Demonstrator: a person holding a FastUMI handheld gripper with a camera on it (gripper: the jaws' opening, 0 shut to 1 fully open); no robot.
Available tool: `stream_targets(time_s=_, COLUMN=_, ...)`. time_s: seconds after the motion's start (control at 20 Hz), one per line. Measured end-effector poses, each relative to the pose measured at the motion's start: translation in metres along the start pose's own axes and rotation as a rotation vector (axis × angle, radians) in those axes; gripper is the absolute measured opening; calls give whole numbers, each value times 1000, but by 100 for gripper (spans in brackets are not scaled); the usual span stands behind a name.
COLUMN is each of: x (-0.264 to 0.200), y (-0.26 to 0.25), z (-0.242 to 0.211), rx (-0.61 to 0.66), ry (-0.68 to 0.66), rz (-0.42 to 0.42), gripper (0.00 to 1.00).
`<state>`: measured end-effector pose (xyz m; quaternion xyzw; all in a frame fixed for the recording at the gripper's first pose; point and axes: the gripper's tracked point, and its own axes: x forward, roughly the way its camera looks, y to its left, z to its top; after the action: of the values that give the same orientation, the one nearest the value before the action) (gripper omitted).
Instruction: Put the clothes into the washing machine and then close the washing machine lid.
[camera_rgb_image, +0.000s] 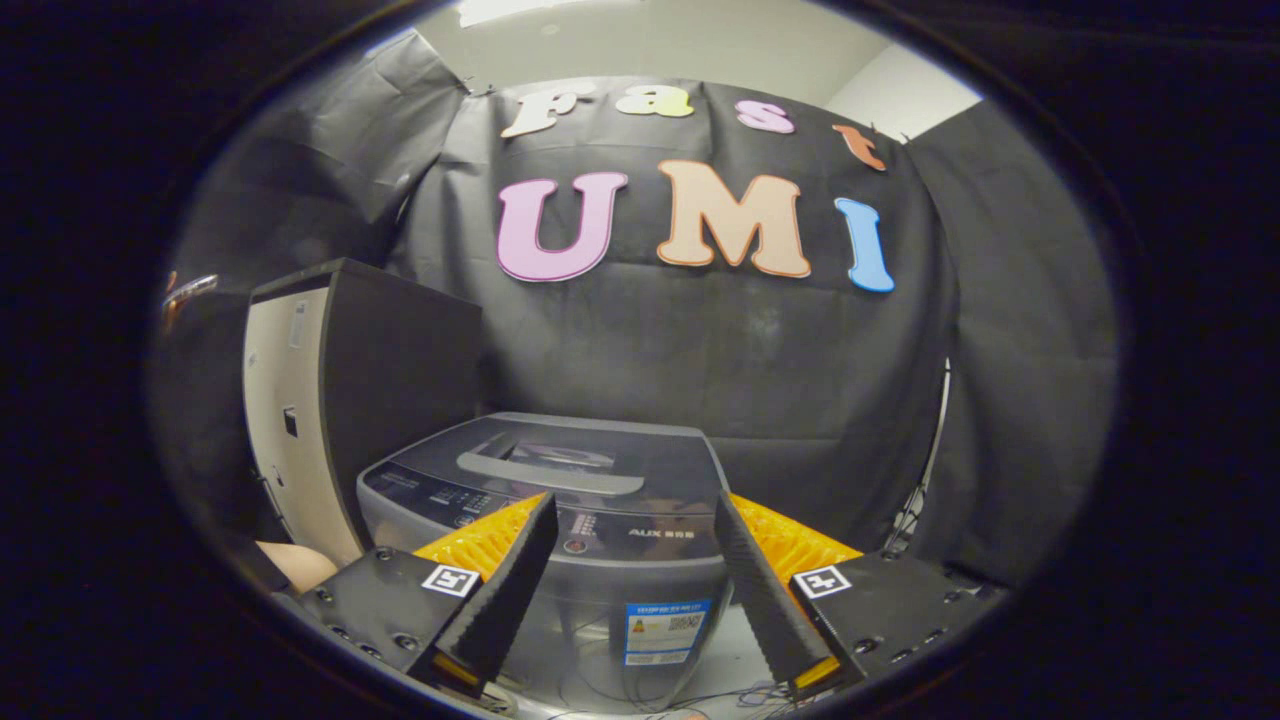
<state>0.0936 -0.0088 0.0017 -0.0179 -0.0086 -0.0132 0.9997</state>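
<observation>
Gripper (635, 510) fingers stood spread wide apart, nothing held between them. Washing machine (560, 520) sat just ahead of and beyond the fingers, w/ its front face visible in the gap between them. Unit: small top-loader, grey body, rounded corners. Lid (560, 450) was dark, translucent, lying flat and closed, w/ a long grey handle bar (550, 473) across its front. Control panel (480, 500) ran along the front edge, buttons too small to make out. Sticker (665, 632) was fixed low on the front face. Dark cabinet (350, 400) w/ a pale side stood just beside the machine, to its left.
</observation>
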Motion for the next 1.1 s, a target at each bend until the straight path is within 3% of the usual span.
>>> stream_targets(time_s=1.1, x=-44, y=-7, z=-30, rx=81, ry=78, rz=7, gripper=98)
